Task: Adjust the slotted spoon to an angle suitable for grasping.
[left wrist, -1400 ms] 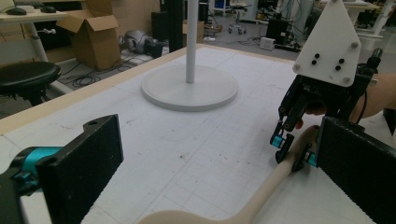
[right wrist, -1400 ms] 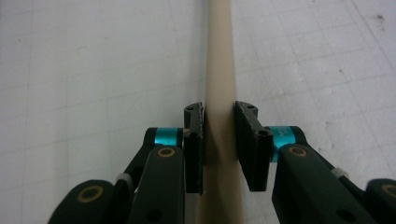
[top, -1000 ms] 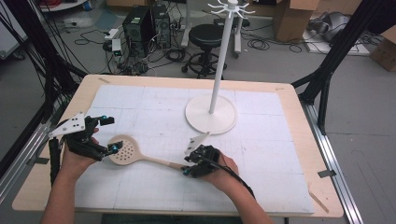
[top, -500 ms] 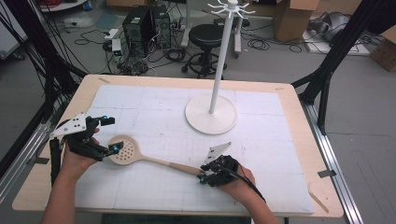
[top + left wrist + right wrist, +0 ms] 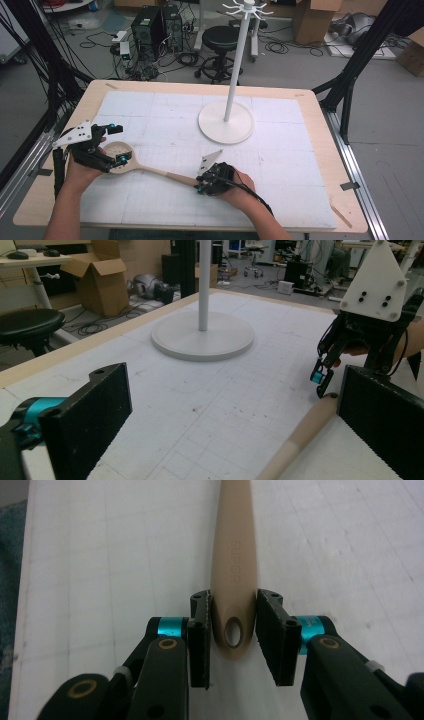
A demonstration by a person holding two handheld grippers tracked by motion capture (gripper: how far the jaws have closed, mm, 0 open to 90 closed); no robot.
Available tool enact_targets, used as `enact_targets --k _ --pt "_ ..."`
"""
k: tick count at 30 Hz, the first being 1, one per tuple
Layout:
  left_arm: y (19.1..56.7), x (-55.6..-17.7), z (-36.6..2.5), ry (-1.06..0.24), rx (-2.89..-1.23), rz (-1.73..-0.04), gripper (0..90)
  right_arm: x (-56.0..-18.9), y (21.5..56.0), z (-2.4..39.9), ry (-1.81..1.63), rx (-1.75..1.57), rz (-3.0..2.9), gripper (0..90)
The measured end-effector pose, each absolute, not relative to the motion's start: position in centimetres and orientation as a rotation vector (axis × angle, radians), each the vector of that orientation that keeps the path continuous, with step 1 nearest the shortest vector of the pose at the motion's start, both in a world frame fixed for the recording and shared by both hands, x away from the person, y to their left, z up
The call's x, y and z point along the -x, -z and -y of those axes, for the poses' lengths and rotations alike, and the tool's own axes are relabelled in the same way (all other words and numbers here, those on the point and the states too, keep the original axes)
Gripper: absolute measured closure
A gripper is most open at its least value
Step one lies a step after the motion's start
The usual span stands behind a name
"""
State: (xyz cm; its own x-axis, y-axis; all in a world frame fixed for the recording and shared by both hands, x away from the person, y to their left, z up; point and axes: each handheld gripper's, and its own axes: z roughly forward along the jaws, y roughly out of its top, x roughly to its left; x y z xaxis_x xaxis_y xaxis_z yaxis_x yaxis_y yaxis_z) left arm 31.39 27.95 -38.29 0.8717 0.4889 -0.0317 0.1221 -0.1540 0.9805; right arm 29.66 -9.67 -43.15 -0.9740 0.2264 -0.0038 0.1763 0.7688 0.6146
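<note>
Two claws at a wooden spoon on a gridded white desk.
The smooth, round-bowled spoon [image 5: 150, 167] lies flat; right claw [image 5: 233, 630] (lately beside the handle's middle) has just closed on its holed end; left claw [image 5: 117, 145] gapes around the bowl.

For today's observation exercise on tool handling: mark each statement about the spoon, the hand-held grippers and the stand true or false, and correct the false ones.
1. The right hand-held gripper has its jaws around the hole end of the wooden spoon's handle. True; they have just been closing on it.
2. The spoon hangs from the white stand. False: it lies flat on the table mat.
3. The left hand-held gripper stands open at the spoon's bowl. True.
4. The stand lies tipped over. False: it stands upright on its round base.
5. The spoon's handle is black metal. False: it is pale wood.
</note>
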Motion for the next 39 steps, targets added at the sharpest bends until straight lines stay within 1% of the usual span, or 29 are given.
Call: enact_targets --k 6,7,8,17,25,26,32,33,34,36,38,39 --pt "38.3 -31.4 -28.0 -0.340 -1.715 -0.472 1.7 -30.1 43.3 8.9 -1.004 -0.322 -2.887 66.9" --pt "38.3 -31.4 -28.0 -0.340 -1.715 -0.472 1.7 -30.2 43.3 9.0 -1.005 -0.340 -2.883 65.5" --pt "38.3 -31.4 -28.0 -0.340 -1.714 -0.471 1.7 -30.4 43.2 9.3 -0.997 -0.376 -2.864 62.3" --pt "38.2 -31.4 -28.0 -0.344 -1.712 -0.471 1.7 -31.9 43.4 10.2 -0.973 -0.497 -2.772 61.3" --pt "38.3 -31.4 -27.9 -0.346 -1.719 -0.469 1.7 -33.2 43.7 10.6 -0.965 -0.639 -2.651 56.7" --pt "38.3 -31.4 -27.9 -0.347 -1.719 -0.469 1.7 -33.7 43.8 10.7 -0.986 -0.676 -2.634 54.6" --pt "38.3 -31.4 -28.0 -0.342 -1.715 -0.474 1.7 -34.2 43.9 10.9 -1.023 -0.747 -2.615 52.1" --pt "38.4 -31.5 -28.0 -0.344 -1.720 -0.475 1.7 -34.2 43.8 11.0 -1.036 -0.747 -2.614 50.8" --pt "38.4 -31.5 -28.0 -0.342 -1.723 -0.475 1.7 -34.1 43.4 11.4 -1.101 -0.764 -2.614 43.8" --pt "38.4 -31.5 -28.0 -0.338 -1.725 -0.477 1.7 -34.0 43.0 11.7 -1.142 -0.767 -2.612 43.0" --pt "38.4 -31.5 -27.9 -0.335 -1.726 -0.479 1.7 -33.3 41.6 12.8 -1.205 -0.747 -2.576 40.2" --pt "38.4 -31.5 -27.9 -0.337 -1.729 -0.477 1.7 -33.3 41.6 12.8 -1.205 -0.747 -2.576 40.2"
